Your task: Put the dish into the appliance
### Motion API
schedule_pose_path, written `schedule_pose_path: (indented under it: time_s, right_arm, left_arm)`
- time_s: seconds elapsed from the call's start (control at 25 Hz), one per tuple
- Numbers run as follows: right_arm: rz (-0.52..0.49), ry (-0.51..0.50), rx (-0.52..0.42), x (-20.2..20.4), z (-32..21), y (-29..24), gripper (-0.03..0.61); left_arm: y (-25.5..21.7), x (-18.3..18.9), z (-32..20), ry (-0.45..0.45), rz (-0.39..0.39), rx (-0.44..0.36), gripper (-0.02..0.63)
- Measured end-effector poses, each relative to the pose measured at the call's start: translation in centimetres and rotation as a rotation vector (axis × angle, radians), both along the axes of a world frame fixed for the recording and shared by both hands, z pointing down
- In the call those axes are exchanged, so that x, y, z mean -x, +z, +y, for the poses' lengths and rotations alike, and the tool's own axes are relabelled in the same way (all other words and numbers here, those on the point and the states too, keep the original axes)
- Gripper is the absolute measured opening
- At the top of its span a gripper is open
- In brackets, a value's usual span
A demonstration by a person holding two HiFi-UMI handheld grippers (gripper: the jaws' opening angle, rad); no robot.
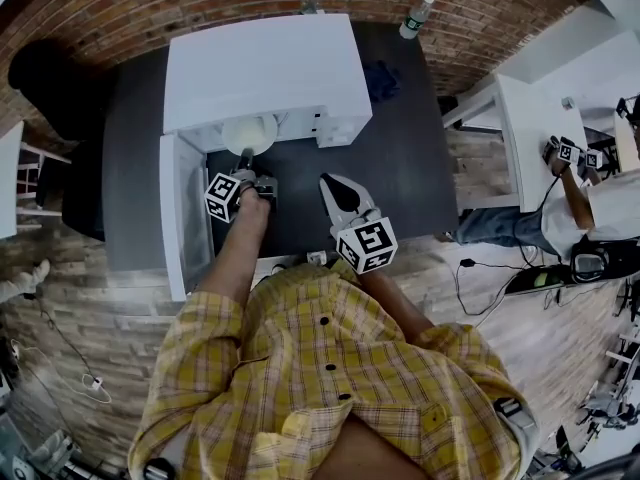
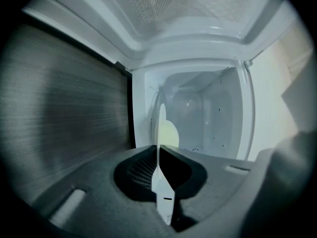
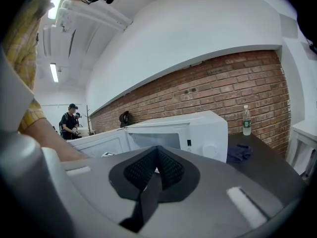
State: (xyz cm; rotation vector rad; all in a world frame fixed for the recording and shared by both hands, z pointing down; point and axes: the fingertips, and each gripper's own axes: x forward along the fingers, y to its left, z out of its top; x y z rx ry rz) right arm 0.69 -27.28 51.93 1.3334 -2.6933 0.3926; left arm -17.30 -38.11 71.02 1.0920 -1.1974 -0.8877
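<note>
While my left gripper (image 2: 158, 151) pinches the rim of the dish (image 1: 248, 133) between its pads, the pale plate sits right at the open mouth of the white microwave (image 1: 265, 73). Past the plate's thin edge, the left gripper view looks straight into the pale cavity. In the head view the dish shows as a round disc just in front of my left jaws. The microwave door (image 1: 185, 218) stands swung out on my left side, beside my forearm. My right gripper (image 1: 330, 183) hangs over the dark table (image 1: 400, 158), well apart from the dish, its jaws pressed together with nothing between them. Farther out, a blue cloth (image 3: 238, 152) lies on the table beside the microwave. A water bottle (image 3: 246, 120) stands by the brick wall behind it.
</note>
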Motion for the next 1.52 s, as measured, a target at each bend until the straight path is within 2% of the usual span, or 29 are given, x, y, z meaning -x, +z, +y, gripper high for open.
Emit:
schedule_pose_path:
  time_s: [0.48,0.96,1.08,1.32,1.52]
  right_arm:
    - [0.009,0.031,0.010,-1.2,-0.2,0.4,0.003]
    - [0.007,0.038,0.012,-2.1,-0.3,0.5,0.003]
    - [0.006,0.039,0.009,-2.3,-0.3,0.4,0.003]
    - [-0.007,0.030,0.006,-1.9,-0.3,0.2,0.003]
    - [-0.017,0.020,-0.003,-1.6,0.0,-0.3,0.003]
  left_arm:
    - [0.4,0.0,-1.7,0.028,0.008,0.001,0.014]
    - [0.5,-0.3,-2.6,0.060,-0.036,0.005,0.017]
    - [0.4,-0.4,-2.5,0.082,-0.070,0.009,0.026]
    - [-0.2,-0.1,-2.3,0.083,-0.075,-0.007,0.075]
    - [-0.4,-0.1,-1.8,0.074,-0.038,-0.013,0.078]
